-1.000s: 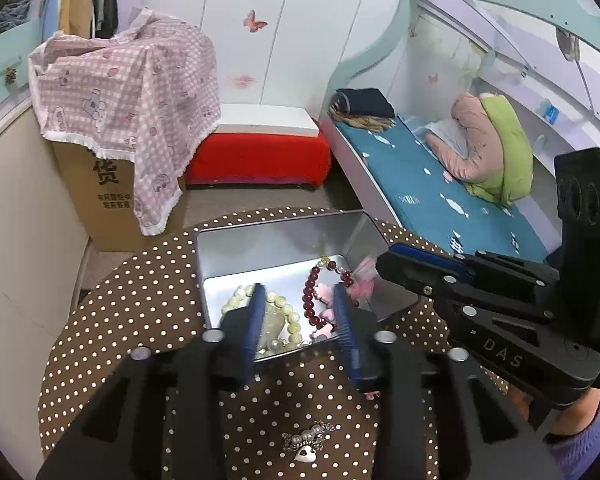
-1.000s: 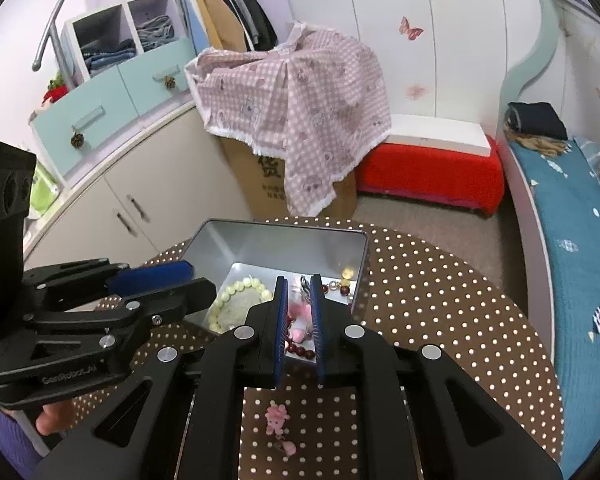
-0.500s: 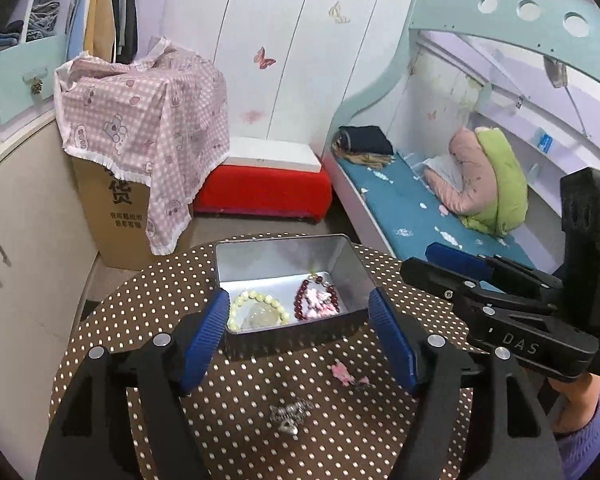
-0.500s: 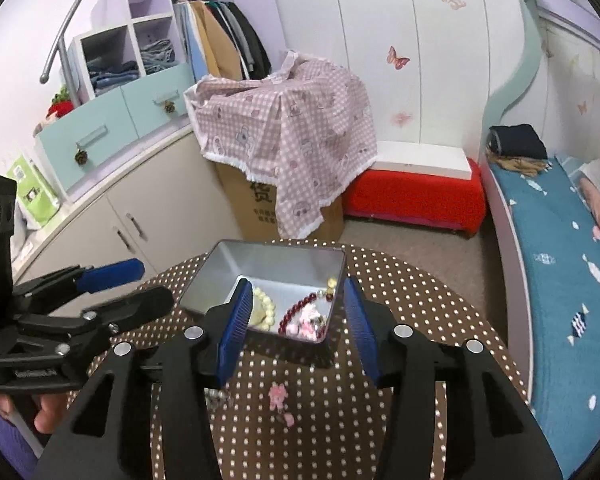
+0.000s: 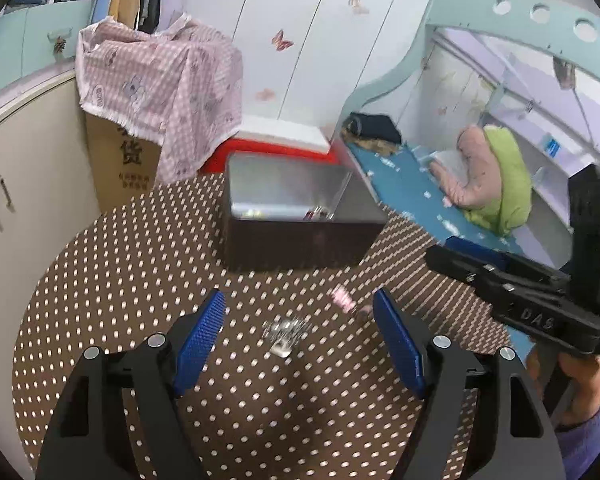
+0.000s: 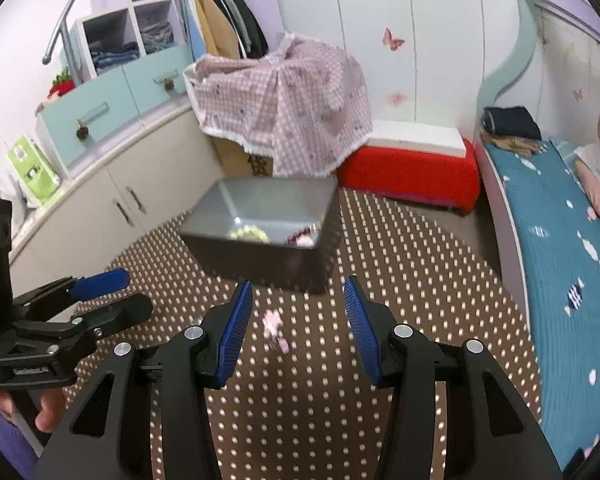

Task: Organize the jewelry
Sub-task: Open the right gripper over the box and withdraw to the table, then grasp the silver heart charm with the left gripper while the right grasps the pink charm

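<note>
A metal tin (image 5: 296,188) (image 6: 268,204) sits on the round brown polka-dot table (image 5: 120,264) (image 6: 412,264), with pale beads (image 6: 249,234) and red and pink jewelry (image 6: 305,239) inside. A silver brooch (image 5: 285,332) lies on the cloth between the open jaws of my left gripper (image 5: 300,324). A pink hair clip (image 5: 343,301) (image 6: 273,326) lies between the open jaws of my right gripper (image 6: 298,320). Both grippers are empty and low, short of the tin. The right gripper also shows in the left wrist view (image 5: 512,280), the left gripper in the right wrist view (image 6: 92,292).
Beyond the table stand a cardboard box under a pink checked cloth (image 6: 288,104), a red bench (image 6: 412,168), white cabinets (image 6: 112,208) on the left and a bed with a blue sheet (image 6: 560,248) on the right.
Both grippers opened wide, pulled back from over the tin and dropped lower. The tin now stands farther ahead, and the brooch and hair clip lie between the jaws.
</note>
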Tool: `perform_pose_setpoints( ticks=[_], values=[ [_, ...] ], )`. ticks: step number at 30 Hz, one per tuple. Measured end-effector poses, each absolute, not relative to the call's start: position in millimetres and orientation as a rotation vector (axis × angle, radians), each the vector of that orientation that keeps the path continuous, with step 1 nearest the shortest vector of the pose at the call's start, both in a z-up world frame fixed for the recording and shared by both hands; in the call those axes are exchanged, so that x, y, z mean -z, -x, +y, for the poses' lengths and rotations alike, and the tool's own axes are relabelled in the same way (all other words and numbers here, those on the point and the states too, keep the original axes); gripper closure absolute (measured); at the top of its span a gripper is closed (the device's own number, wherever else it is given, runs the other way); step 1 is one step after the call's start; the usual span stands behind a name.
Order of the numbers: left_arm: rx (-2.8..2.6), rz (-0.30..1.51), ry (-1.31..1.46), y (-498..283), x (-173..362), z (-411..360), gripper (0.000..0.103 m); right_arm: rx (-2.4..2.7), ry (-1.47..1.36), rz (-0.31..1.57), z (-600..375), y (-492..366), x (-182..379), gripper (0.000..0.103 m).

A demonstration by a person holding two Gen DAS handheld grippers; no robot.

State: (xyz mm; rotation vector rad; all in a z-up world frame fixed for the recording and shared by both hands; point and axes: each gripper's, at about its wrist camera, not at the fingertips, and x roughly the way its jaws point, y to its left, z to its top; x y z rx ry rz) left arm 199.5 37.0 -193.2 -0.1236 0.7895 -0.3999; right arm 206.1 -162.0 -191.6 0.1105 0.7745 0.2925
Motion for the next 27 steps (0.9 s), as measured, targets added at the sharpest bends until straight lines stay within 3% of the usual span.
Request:
perform_pose_setpoints(
  ticks=[20, 21, 22, 27],
  values=[
    [0.331, 0.873, -0.12, -220, 245, 2, 0.031, -0.314, -0.102, 0.899, -152, -216, 252, 0.056],
    [0.328, 0.879, -0.123, -221, 247, 2, 0.032, -0.315, -0.099, 0.9, -151, -216, 253, 0.056],
    [0.322, 0.89, -0.129, -223, 249, 2, 0.04, -0.315, -0.096, 0.9, -151, -216, 254, 0.056],
    [0.32, 0.892, -0.158, -224, 248, 0, 0.052, -0.32, -0.088, 0.907, -146, -217, 258, 0.056]
  ],
)
